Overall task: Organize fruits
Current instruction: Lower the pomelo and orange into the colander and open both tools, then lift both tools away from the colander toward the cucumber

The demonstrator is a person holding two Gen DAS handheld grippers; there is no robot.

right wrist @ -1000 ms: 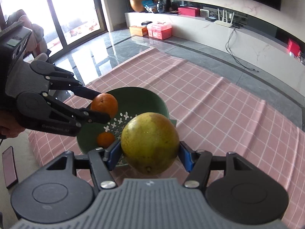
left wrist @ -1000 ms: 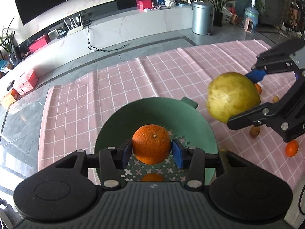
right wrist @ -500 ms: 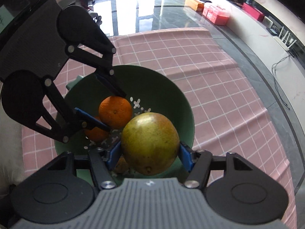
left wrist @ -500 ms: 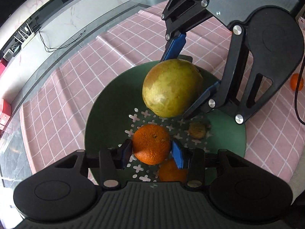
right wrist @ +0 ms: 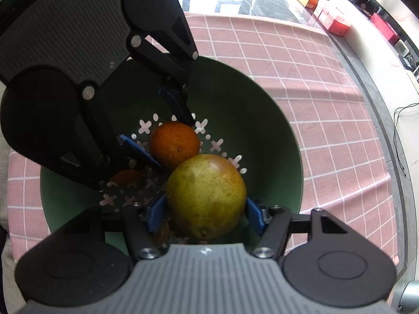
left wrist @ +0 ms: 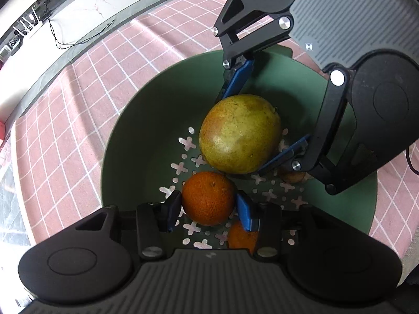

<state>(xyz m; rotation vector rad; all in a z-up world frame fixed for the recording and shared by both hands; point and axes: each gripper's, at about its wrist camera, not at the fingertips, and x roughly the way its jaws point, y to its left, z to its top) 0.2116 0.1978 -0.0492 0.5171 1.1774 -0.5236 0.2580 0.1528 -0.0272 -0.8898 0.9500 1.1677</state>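
A green perforated bowl [left wrist: 146, 141] [right wrist: 262, 130] stands on the pink checked cloth. My left gripper [left wrist: 208, 208] is shut on an orange [left wrist: 208, 197] [right wrist: 174, 145] low inside the bowl. My right gripper [right wrist: 205, 213] is shut on a large yellow-green pear [right wrist: 207, 193] [left wrist: 239, 133], also inside the bowl, right beside the orange. A second orange [left wrist: 242, 236] [right wrist: 125, 176] lies on the bowl's bottom, partly hidden by the left fingers. A small brown fruit [left wrist: 292, 176] lies under the right gripper's fingers.
The pink checked cloth [left wrist: 65, 120] [right wrist: 340, 120] covers the table around the bowl. Beyond the table edge is grey floor, a white low cabinet and red boxes [right wrist: 337, 23]. The two grippers face each other closely over the bowl.
Both grippers have come down into the bowl with their fruits, from above the table to near the perforated bottom. The orange and the pear now sit close together.
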